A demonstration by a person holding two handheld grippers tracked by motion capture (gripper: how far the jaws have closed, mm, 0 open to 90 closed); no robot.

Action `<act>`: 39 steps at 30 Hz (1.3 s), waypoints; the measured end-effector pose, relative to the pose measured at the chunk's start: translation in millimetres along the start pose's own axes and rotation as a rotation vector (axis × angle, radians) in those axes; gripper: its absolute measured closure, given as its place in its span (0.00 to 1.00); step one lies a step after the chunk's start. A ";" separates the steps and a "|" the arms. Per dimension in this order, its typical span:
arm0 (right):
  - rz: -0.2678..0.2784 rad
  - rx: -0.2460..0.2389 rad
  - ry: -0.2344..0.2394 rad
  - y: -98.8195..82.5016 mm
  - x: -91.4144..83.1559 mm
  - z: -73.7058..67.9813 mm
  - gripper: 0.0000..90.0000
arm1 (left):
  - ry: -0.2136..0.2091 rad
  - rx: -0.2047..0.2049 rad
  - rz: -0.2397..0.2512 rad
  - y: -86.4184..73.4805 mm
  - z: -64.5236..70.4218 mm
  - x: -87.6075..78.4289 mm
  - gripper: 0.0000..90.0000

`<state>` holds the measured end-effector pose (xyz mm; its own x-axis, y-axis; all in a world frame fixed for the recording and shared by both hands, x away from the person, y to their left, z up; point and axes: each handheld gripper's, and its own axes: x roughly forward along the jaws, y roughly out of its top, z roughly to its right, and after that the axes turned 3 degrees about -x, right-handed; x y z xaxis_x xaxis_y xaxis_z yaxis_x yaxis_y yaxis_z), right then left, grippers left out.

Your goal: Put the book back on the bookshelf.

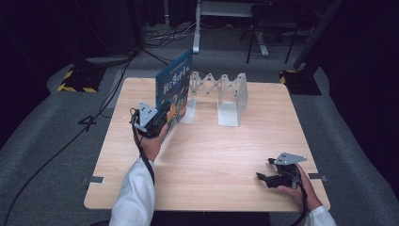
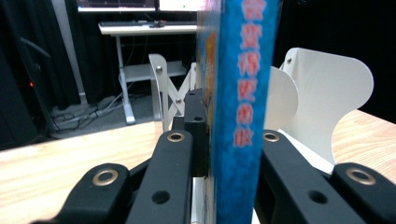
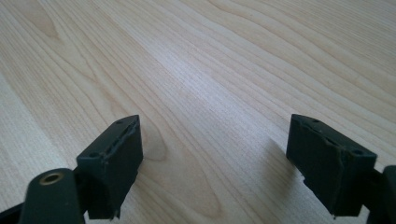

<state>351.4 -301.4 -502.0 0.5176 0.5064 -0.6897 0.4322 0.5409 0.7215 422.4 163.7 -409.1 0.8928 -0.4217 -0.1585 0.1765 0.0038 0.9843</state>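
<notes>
Blue and glossy, the thin hardcover picture book [image 1: 174,89] stood upright on its lower edge at the left end of the white metal expanding book rack [image 1: 221,96], clamped by its spine between the jaws of the left gripper [image 1: 162,117], which had closed hard on it; in the left gripper view the blue spine with pink lettering [image 2: 243,107] ran straight up between the black jaws, with the rack's white curved end plates just beyond; to my eye the job was to seat the book against the rack's left plate, and doing it well would mean holding the cover vertical, sliding the bottom edge along the wood until it met the plate's foot, and letting go only once the book leaned on the metal rather than on the grip, since a thin book like that would likely tip over; the right gripper [image 1: 270,178] rested low near the table's front right corner, jaws spread wide over bare wood with nothing between them; the pale wood-grain table [image 1: 202,155] sat on grey carpet in a dim, black-curtained room, with cables trailing on the floor, yellow-and-black striped stand feet [image 1: 75,82] at the back and a white desk frame [image 1: 197,28] behind.
</notes>
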 end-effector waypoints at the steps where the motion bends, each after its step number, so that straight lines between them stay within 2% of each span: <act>1: 0.001 0.000 -0.001 -0.1 0.1 0.0 0.21 | -0.001 -0.001 -0.005 -0.9 0.1 1.5 0.92; 6: 0.002 0.002 -0.001 -0.5 0.2 0.4 0.21 | -0.002 -0.004 -0.032 -7.8 1.5 11.7 0.92; 13: 0.004 0.001 0.002 -0.6 0.3 0.6 0.21 | 0.009 -0.064 -0.067 -13.9 1.1 27.3 0.92; 17: 0.005 0.002 0.002 -0.7 0.4 0.6 0.21 | 0.021 -0.093 -0.068 -14.2 0.9 32.9 0.92; 20: 0.005 0.001 0.003 -0.6 0.5 0.8 0.21 | 0.027 -0.081 -0.073 -13.6 3.8 37.2 0.91; 22: 0.005 0.002 0.007 -0.5 0.8 1.1 0.21 | 0.032 -0.057 -0.079 -12.5 6.5 40.3 0.91; 24: 0.005 0.003 0.005 -0.5 1.0 1.2 0.20 | 0.056 0.002 -0.088 -12.4 11.5 43.0 0.90; 25: 0.004 0.007 0.002 -0.5 1.1 1.1 0.19 | 0.063 0.017 -0.089 -13.7 12.6 43.9 0.89; 28: 0.006 0.009 0.003 -0.8 1.2 1.4 0.19 | 0.083 0.015 -0.111 -19.0 11.5 46.5 0.87; 30: 0.006 0.013 0.005 -0.9 1.5 1.9 0.18 | 0.078 0.006 -0.114 -23.0 9.1 47.0 0.87; 33: 0.007 0.012 0.004 -1.0 1.4 1.8 0.18 | 0.077 0.016 -0.130 -27.1 10.5 45.9 0.86; 34: 0.006 0.012 0.003 -1.0 1.3 1.8 0.18 | 0.080 0.041 -0.146 -29.2 11.9 45.0 0.85; 35: 0.006 0.012 0.003 -1.0 1.3 1.8 0.18 | 0.080 0.041 -0.146 -29.2 11.9 45.0 0.82; 37: 0.007 0.012 0.002 -1.3 1.3 1.8 0.18 | 0.087 0.111 -0.175 -37.8 14.7 41.9 0.81; 38: 0.008 0.013 0.002 -1.3 1.3 1.8 0.18 | 0.080 0.119 -0.194 -42.0 14.4 40.4 0.81; 39: 0.007 0.015 0.003 -1.3 1.4 2.0 0.18 | 0.071 0.103 -0.190 -45.2 13.7 37.9 0.82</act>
<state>353.1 -302.7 -503.8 0.5183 0.5123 -0.6848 0.4395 0.5274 0.7271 442.6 135.1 -458.5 0.8749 -0.3412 -0.3437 0.3048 -0.1636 0.9383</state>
